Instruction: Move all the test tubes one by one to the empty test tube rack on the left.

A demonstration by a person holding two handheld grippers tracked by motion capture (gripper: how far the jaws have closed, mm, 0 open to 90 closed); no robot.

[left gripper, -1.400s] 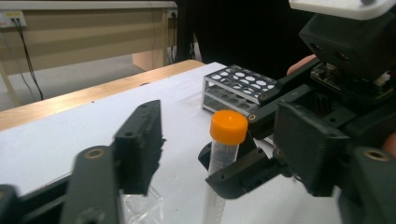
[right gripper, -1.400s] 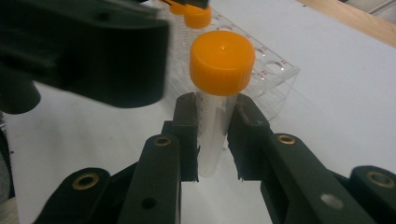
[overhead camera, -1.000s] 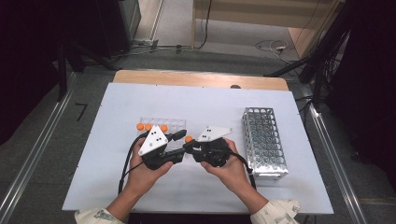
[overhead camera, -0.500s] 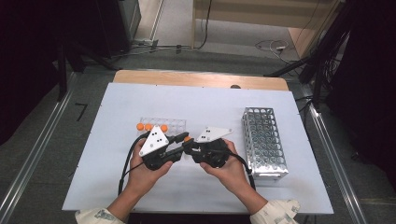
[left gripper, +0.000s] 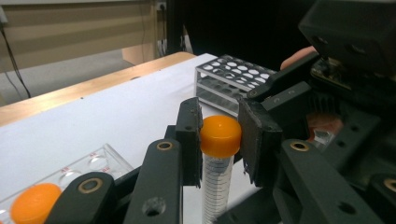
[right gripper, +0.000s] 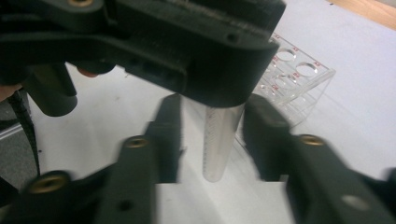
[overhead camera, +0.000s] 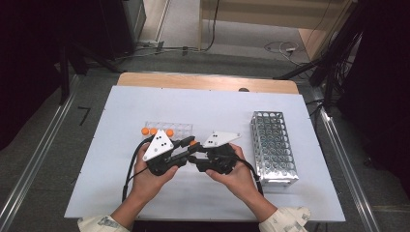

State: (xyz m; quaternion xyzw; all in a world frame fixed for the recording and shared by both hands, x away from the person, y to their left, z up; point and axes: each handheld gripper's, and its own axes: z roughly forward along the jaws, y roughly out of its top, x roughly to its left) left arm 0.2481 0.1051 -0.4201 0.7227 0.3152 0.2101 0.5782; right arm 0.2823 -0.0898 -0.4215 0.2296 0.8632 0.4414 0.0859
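The left tongs point(left gripper: 219, 140) clamp the orange cap of an upright tube point(left gripper: 215, 179) above the worktop point(overhead camera: 217, 108). The right tongs point(right gripper: 212, 135) stand wide apart around the tube's clear body, not touching it.

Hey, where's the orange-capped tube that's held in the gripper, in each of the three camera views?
High view: the orange-capped tube shows as an orange dot mid-table between the two grippers, right of the clear rack.
Left gripper view: centre, cap pinched between the left gripper jaws, body hanging down.
Right gripper view: centre, clear body between the right gripper's jaws, which stand apart; cap hidden by the left gripper above.
Shared landmark: the clear rack.
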